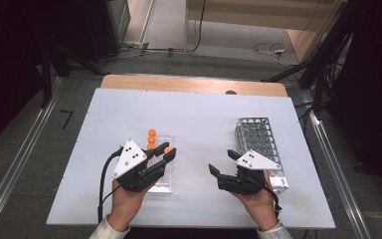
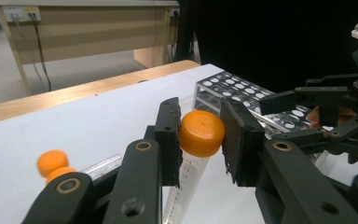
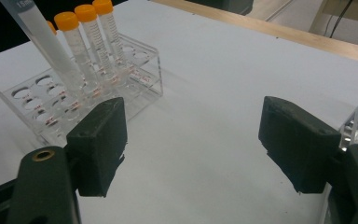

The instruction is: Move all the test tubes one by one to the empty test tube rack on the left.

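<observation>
Here the left gripper (image 2: pixel 200 140) pinches a clear plastic tube (image 2: pixel 186 179) just under its smooth, rounded orange cap (image 2: pixel 202 133), the ribbed black pads pressed against its sides; the tube hangs tilted above the clear acrylic rack (image 1: pixel 161 172) at the left of the white table sheet (image 1: pixel 199 114). In the right gripper view that rack (image 3: pixel 135 58) shows round holes, red-marked labels and three more orange-capped tubes (image 3: pixel 86 35) standing upright, with printed scale lines too fine to read. The right gripper (image 1: pixel 221 172) has its jaws spread wide with nothing between them, poised over bare white sheet just beside the perforated metal rack (image 1: pixel 258 142), a shiny box with rows of round holes. In the high view the held tube's body is hidden by the gripper, and the lifted tube's top is cut off in the right gripper view
</observation>
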`<move>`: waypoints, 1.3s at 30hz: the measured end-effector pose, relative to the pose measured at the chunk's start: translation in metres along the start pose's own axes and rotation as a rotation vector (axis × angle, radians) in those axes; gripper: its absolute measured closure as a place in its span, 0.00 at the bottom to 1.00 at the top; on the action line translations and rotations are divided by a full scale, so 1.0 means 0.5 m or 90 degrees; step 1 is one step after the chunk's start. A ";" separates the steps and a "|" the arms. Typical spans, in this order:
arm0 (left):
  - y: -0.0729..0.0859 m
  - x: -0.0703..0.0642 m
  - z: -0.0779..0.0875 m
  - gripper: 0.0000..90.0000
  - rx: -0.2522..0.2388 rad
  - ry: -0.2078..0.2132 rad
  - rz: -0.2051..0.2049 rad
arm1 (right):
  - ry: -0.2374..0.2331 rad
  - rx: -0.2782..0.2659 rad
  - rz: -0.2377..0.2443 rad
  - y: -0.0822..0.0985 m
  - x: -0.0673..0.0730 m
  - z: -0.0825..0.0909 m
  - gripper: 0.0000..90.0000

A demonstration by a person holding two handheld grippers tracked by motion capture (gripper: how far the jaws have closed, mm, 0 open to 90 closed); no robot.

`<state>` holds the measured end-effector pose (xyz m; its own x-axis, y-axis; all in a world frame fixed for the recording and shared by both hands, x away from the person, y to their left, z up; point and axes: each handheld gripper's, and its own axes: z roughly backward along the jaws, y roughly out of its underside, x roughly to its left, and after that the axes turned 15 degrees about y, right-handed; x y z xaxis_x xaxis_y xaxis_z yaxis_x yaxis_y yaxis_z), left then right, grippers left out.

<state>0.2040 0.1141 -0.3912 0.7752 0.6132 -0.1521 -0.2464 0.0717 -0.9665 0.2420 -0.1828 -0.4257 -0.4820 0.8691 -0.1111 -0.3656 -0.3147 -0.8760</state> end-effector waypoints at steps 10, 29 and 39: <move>0.002 0.020 0.043 0.77 0.001 -0.030 0.005 | 0.008 0.000 -0.007 0.003 -0.012 0.006 0.24; 0.034 0.030 0.080 0.77 0.020 -0.044 0.021 | 0.017 0.001 -0.014 0.009 -0.023 0.012 0.25; 0.068 0.041 0.066 0.77 0.038 -0.046 0.042 | 0.018 0.004 -0.014 0.010 -0.023 0.012 0.25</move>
<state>0.1925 0.1551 -0.4203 0.7129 0.6731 -0.1969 -0.3312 0.0756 -0.9405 0.2410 -0.1968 -0.4260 -0.4507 0.8864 -0.1059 -0.3810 -0.2983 -0.8752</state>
